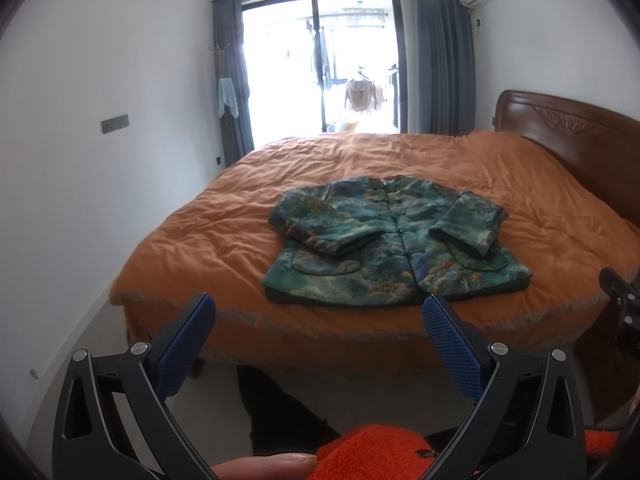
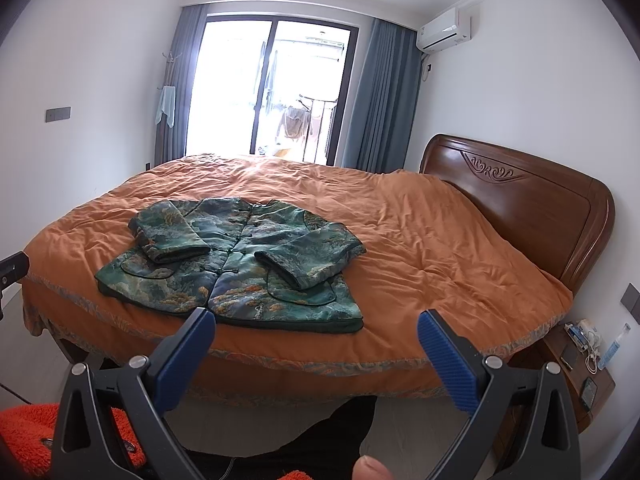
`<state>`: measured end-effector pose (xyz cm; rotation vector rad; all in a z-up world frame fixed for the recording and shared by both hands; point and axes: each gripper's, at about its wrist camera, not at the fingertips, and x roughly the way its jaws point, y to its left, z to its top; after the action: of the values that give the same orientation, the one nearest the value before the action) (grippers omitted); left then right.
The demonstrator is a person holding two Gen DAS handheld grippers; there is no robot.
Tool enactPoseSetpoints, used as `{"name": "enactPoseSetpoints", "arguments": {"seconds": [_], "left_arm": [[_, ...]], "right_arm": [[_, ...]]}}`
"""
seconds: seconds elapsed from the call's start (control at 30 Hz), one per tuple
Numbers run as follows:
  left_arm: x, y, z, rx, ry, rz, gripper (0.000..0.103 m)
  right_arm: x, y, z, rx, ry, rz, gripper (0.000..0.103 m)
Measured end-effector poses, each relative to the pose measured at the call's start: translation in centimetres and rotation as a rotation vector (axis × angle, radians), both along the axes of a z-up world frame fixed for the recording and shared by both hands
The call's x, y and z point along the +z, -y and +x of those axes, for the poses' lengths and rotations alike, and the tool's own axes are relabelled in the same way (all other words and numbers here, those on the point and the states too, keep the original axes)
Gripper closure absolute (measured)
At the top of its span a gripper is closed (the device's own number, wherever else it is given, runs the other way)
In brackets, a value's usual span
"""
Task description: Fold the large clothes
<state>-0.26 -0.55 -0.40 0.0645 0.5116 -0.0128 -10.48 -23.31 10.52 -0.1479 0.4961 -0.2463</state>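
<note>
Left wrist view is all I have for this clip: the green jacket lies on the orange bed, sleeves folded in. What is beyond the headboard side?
Observer: A wooden nightstand stands below the headboard, with cables and small items on top.
Operator: Is the right gripper holding anything? I only see its edge.
Observer: No. The right gripper is open and empty, short of the bed, aimed at the jacket.
Operator: And the wall by that nightstand?
Observer: A grey switch plate is mounted there, just above the nightstand.
</note>
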Motion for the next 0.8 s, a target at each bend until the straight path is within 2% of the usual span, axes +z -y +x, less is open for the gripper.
{"name": "enactPoseSetpoints", "arguments": {"seconds": [0.8], "left_arm": [[-0.05, -0.06, -0.06, 0.0, 0.001, -0.001, 0.0]], "right_arm": [[-0.13, 0.04, 0.04, -0.002, -0.004, 0.001, 0.0]]}}
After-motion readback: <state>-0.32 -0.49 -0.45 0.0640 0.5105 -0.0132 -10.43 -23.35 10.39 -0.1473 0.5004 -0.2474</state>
